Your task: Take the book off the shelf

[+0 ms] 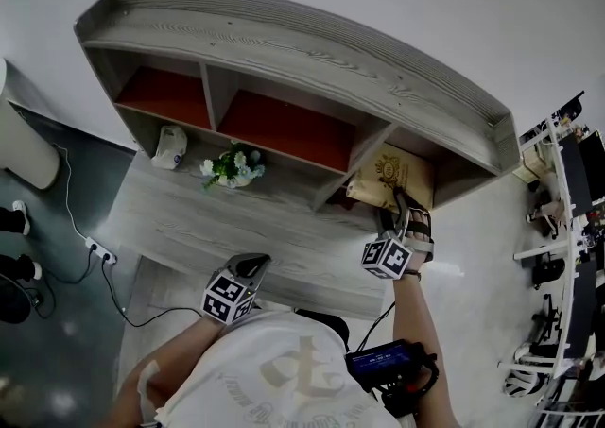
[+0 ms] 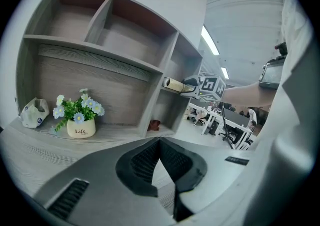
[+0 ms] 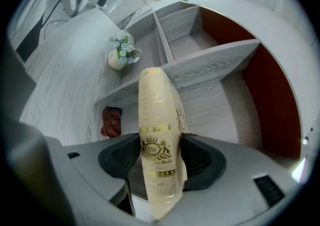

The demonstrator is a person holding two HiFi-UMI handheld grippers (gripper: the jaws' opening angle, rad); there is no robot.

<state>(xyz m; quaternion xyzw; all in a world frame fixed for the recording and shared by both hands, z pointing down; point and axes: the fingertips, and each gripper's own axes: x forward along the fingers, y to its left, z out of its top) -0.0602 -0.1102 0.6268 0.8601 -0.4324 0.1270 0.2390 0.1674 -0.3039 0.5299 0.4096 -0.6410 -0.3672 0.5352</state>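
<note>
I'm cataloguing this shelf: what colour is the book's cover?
The book is cream with gold lettering and bands; the right gripper view shows it best.

My head camera looks steeply down from above and behind both pairs of jaws, far enough back to take in the whole shelf (image 1: 284,48) and the table (image 1: 217,228) below it. The left gripper (image 2: 160,142) view sits low over the table and faces the shelf front. The flower pot (image 2: 81,129) lies ahead and left of its jaws, the right gripper (image 2: 191,85) well ahead to their right. The right gripper view looks along its own jaws into the shelf at close range — the book (image 3: 159,140) stands between them. All three views share the flower pot and the shelf's compartments.
</note>
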